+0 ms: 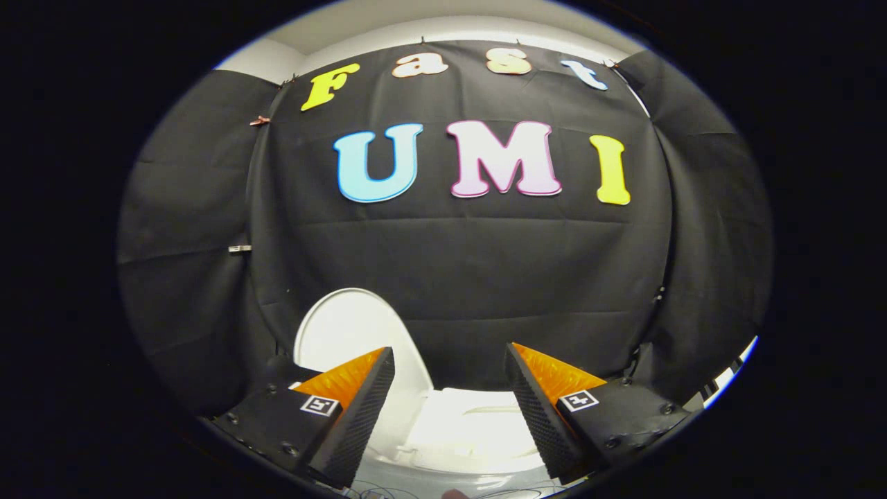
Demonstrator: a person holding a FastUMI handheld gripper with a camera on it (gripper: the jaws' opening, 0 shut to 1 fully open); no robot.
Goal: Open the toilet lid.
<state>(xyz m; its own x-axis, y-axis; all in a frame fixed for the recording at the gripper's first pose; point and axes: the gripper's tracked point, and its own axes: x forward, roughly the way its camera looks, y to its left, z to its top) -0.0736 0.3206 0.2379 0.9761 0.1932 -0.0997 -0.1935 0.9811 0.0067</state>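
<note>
The white toilet lid (350, 333) stands raised, almost upright, leaning toward the black cloth wall behind it; its lower right part is hidden by my left finger. Below and between my fingers lies the white toilet body (471, 430), brightly lit, with its rim running under the fingertips. My gripper (450, 360) is open, the two fingers wide apart with nothing between them. The left finger (360, 409) overlaps the lid's lower right part; whether it touches the lid I cannot tell. The right finger (540, 409) is over the toilet's right side.
Black cloth (457, 277) walls the booth behind and on both sides of the toilet. A white wall strip (443, 28) shows above the cloth. A striped edge (727, 378) shows at the far right, beyond the right finger.
</note>
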